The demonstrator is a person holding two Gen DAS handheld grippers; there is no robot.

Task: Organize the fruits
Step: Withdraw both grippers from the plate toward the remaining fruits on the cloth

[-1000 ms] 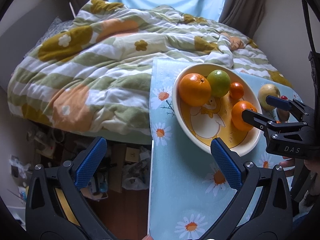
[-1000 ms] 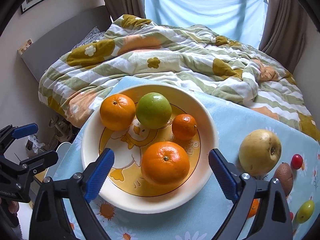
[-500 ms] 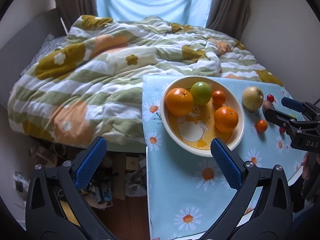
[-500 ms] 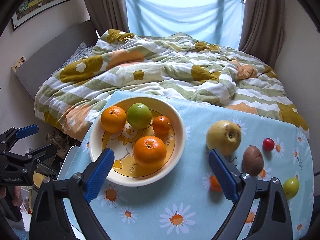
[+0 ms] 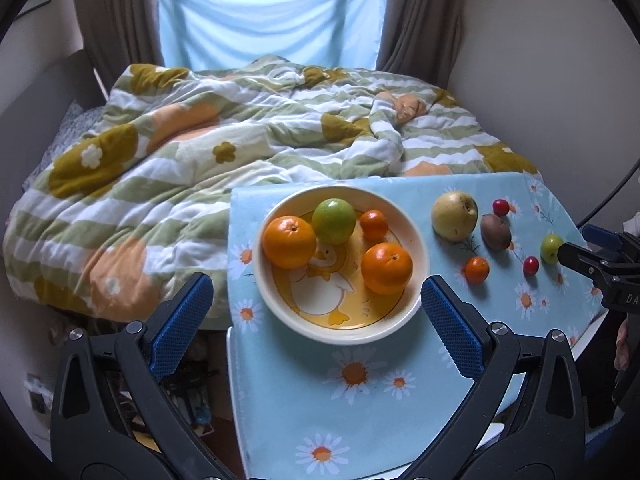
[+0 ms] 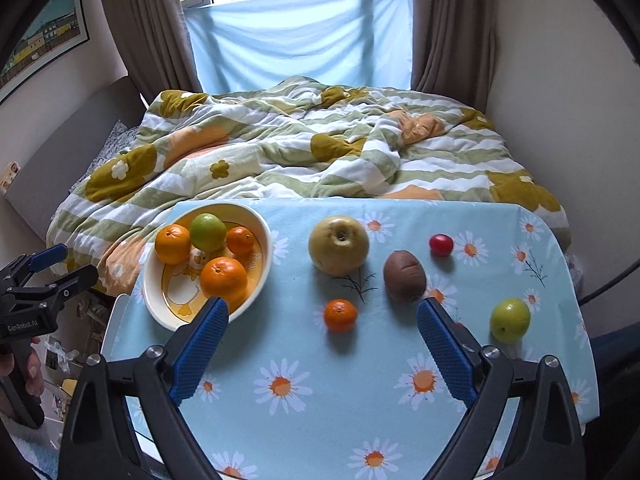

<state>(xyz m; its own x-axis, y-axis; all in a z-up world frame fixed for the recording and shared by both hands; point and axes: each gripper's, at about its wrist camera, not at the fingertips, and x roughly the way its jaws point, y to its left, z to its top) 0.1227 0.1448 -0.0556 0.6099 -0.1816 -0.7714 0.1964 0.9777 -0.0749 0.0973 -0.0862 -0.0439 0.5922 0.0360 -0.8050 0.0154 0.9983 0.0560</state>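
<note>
Both grippers hang above the near edge of the table [image 6: 280,420]. The right gripper [image 6: 322,344] has its jaws released, nothing between the pads. The left gripper [image 5: 316,330] likewise stands spread wide and empty, over the near left corner.

Loose fruit on the daisy cloth [image 6: 360,400], near to far:
- a small green fruit [image 6: 510,319] toward the right edge;
- a small mandarin [image 6: 340,315] near the middle;
- a kiwi [image 6: 404,275] just beyond it;
- a pear [image 6: 338,244] left of the kiwi;
- a red cherry tomato [image 6: 441,244] right of the kiwi, farther back.

A second red fruit [image 5: 531,265] lies near the green one.

The bowl [image 6: 160,312] sits at the far left corner, holding two oranges [image 6: 223,278], a green apple [image 6: 207,232] and a mandarin [image 6: 240,240].

Beyond the far edge lies a bed with a flowered quilt [image 6: 300,148].
</note>
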